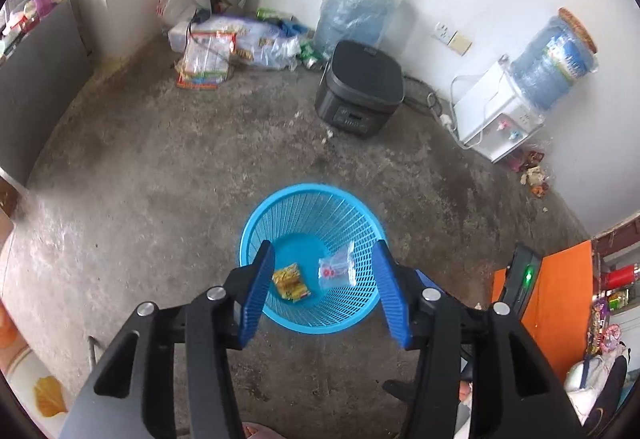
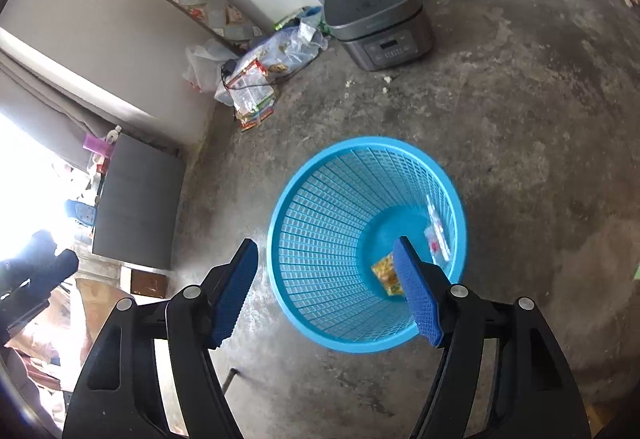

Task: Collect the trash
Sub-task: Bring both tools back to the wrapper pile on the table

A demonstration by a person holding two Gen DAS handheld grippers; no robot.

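Below, round blue slatted plastic basket (image 1: 280, 215)

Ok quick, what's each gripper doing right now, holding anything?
Left gripper: open, holding nothing, above the blue basket.
Right gripper: open, holding nothing.

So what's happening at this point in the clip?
A person holding two handheld grippers is collecting trash into a blue mesh wastebasket on the concrete floor. A yellow snack wrapper and a clear plastic packet lie at the bottom of it. The left gripper and the right gripper both hover above the basket with jaws open and nothing between them. More wrappers and bags sit piled in the far corner.
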